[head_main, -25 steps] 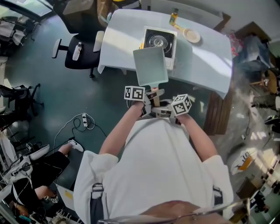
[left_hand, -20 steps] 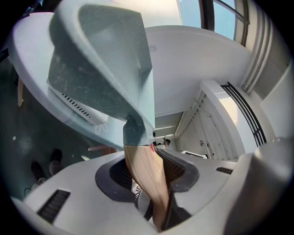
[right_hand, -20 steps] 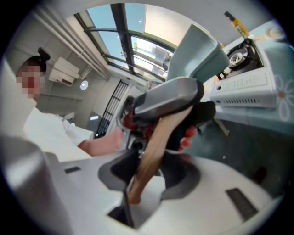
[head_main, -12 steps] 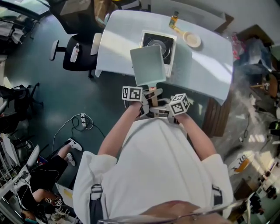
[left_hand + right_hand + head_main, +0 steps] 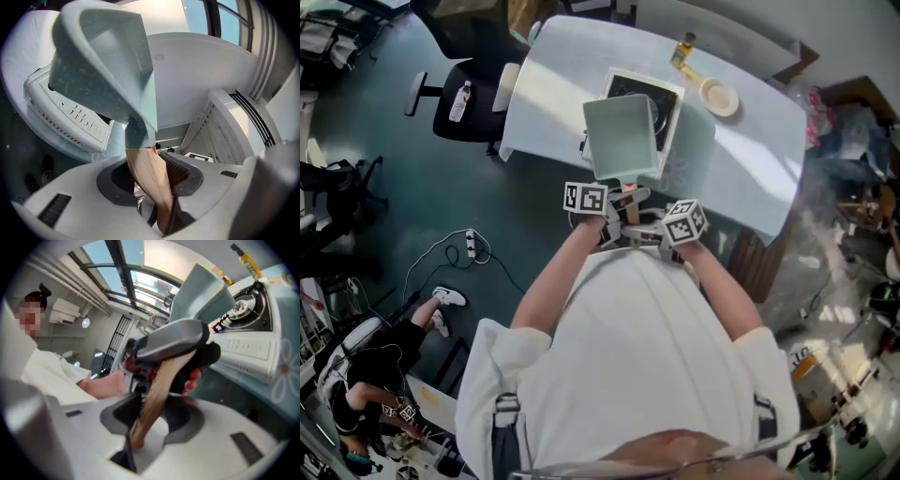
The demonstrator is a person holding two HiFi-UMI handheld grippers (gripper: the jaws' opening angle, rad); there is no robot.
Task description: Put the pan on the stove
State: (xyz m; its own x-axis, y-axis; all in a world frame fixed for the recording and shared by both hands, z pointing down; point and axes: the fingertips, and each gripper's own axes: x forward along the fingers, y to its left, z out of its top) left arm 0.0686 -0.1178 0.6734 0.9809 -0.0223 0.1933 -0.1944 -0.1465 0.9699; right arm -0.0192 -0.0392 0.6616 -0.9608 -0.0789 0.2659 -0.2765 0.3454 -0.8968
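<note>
A square pale green pan point(image 5: 622, 136) with a wooden handle point(image 5: 625, 193) hangs in the air over the near part of the white stove point(image 5: 664, 86), which stands on the white table point(image 5: 750, 150). Both grippers hold the handle. My left gripper point(image 5: 614, 211) is shut on it close to the pan, my right gripper point(image 5: 649, 231) is shut on its end. In the left gripper view the handle point(image 5: 147, 176) runs up between the left gripper's point(image 5: 151, 177) pads to the pan point(image 5: 101, 61), with the stove point(image 5: 70, 117) below. The right gripper view shows the handle point(image 5: 154, 390) clamped in the right gripper point(image 5: 152, 411).
A bottle point(image 5: 682, 49) and a small plate point(image 5: 719, 97) stand on the table behind the stove. An office chair point(image 5: 464, 94) is left of the table. A power strip with cables point(image 5: 470, 246) lies on the floor, and a seated person point(image 5: 375, 366) is at the lower left.
The pan has moved forward, away from the person, and now covers more of the stove's near side. Both grippers keep their hold on the handle.
</note>
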